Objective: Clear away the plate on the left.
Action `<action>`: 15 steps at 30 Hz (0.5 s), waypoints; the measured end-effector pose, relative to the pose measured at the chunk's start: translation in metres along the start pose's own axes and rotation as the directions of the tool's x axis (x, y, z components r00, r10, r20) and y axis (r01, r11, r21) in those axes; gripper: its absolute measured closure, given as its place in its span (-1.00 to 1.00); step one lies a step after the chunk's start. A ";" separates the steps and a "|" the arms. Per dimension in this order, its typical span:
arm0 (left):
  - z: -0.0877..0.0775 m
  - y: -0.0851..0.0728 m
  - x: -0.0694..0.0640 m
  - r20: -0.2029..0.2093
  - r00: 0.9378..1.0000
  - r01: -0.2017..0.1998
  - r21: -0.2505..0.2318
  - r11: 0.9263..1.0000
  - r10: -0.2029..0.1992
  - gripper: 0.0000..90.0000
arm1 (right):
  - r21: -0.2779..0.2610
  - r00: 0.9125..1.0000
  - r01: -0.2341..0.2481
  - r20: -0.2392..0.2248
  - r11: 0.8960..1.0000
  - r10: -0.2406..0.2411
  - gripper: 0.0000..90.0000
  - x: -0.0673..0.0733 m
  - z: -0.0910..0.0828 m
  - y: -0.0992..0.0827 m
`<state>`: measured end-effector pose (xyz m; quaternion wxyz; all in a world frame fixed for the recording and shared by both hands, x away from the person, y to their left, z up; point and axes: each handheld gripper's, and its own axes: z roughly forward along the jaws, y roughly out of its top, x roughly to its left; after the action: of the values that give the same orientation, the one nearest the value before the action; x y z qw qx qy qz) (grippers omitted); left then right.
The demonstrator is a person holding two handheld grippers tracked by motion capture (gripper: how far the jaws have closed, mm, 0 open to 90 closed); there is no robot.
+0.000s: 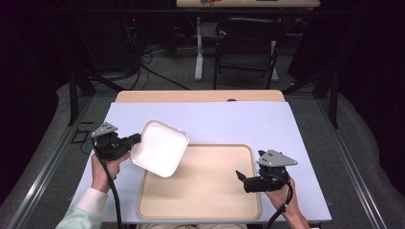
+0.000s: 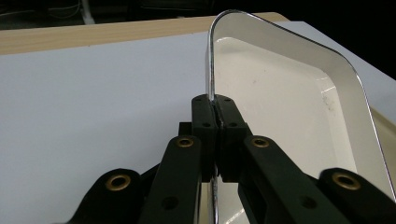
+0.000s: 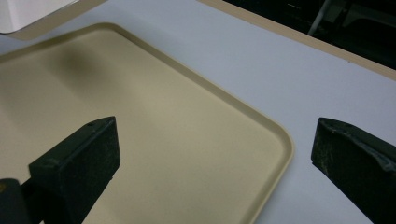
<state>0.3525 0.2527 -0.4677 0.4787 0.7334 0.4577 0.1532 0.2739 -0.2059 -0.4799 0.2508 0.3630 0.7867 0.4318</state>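
Here the left gripper [image 1: 135, 139] has its jaws pinched tight on the rim of a white square dish [image 1: 160, 148], holding it tilted in the air over the far left corner of the beige tray [image 1: 205, 191]. In the left gripper view the jaws meet on the thin edge of the dish [image 2: 280, 107], whose hollow faces to the right of the jaws, towards the tray. So the tray's open floor lies to the right of and nearer the person than the held dish, and the dish's lower edge hangs just above the tray's corner. The right gripper [image 1: 241, 179] hovers over the tray's right side with its jaws spread wide and holding nothing, pointing left across the tray [image 3: 154, 140]. The left gripper is plainly the one in charge of the dish; the right is well apart from it. Judging by this, lowering the dish flat means swinging it rightward and down onto the tray, which rests on the pale blue tabletop [image 1: 239, 124].
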 end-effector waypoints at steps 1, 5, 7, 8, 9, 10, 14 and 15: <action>0.002 0.000 -0.003 0.004 1.000 -0.004 -0.003 1.000 0.004 0.96 | 0.004 1.000 0.005 -0.008 1.000 -0.005 -0.98 0.002 0.003 0.002; 0.009 0.001 -0.012 0.028 1.000 -0.014 0.001 1.000 0.014 0.97 | 0.007 1.000 0.005 -0.031 1.000 -0.004 -0.98 0.005 0.010 0.006; 0.011 0.001 -0.015 0.033 0.999 -0.018 0.000 1.000 0.018 0.97 | 0.007 0.999 0.006 -0.038 1.000 -0.006 -0.98 0.007 0.013 0.007; 0.011 0.001 -0.015 0.033 0.999 -0.018 0.000 1.000 0.018 0.96 | 0.007 0.999 0.006 -0.038 1.000 -0.006 -0.98 0.007 0.013 0.007; 0.012 0.001 -0.017 0.035 0.999 -0.020 0.002 1.000 0.020 0.96 | 0.004 0.999 0.005 -0.045 1.000 -0.004 -0.98 0.008 0.014 0.008; 0.014 0.001 -0.020 0.045 0.999 -0.021 0.001 1.000 0.021 0.97 | 0.006 0.999 0.007 -0.052 1.000 -0.006 -0.98 0.010 0.018 0.011; 0.017 0.002 -0.025 0.052 0.998 -0.026 -0.007 1.000 0.027 0.97 | 0.007 0.998 0.014 -0.064 1.000 -0.013 -0.98 0.014 0.023 0.015; 0.018 0.002 -0.027 0.057 0.998 -0.028 -0.006 1.000 0.028 0.97 | 0.005 0.998 0.019 -0.068 1.000 -0.019 -0.98 0.016 0.025 0.016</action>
<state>0.3510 0.2205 -0.4690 0.4912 0.7426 0.4330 0.1403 0.2879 -0.1752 -0.4796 0.2270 0.3412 0.7994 0.4393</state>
